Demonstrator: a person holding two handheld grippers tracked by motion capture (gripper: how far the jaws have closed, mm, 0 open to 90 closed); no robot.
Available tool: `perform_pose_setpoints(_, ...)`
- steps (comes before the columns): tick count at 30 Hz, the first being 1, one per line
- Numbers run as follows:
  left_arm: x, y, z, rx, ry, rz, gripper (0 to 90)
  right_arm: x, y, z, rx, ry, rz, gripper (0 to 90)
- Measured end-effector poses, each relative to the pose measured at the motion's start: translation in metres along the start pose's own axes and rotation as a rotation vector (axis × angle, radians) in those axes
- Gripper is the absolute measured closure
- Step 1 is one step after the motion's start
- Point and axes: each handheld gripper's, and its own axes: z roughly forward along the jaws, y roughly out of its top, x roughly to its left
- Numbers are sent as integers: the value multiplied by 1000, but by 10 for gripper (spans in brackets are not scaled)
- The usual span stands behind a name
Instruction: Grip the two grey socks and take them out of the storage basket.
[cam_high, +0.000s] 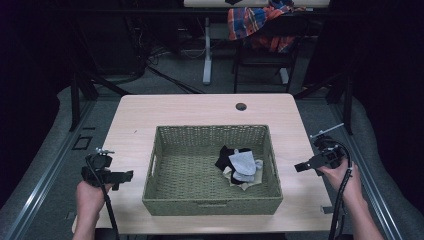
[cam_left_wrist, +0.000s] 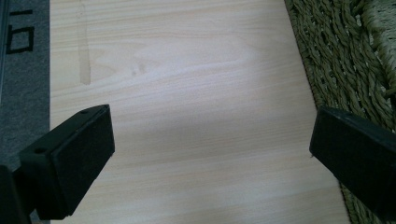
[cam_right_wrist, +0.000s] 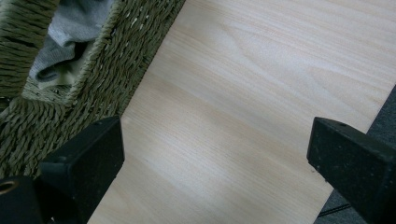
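I hold my left hand-held gripper and right hand-held gripper wide open and empty over the tabletop, one either side of the basket. The socks lie bunched inside the basket, toward its right wall.

Woven basket on wooden table.

The heaped socks hide each other's shapes, and the basket is cut off.
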Motion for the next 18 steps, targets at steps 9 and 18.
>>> perform_pose_setpoints(9, 0, 0, 1, -1, -1, 6, 2, 2, 2, 0, 3, 4, -7, 37)
perform_pose_setpoints(18, -1, 0, 0, 6, -3, 8, 2, 6, 4, -3, 7, -10, -20, 37)
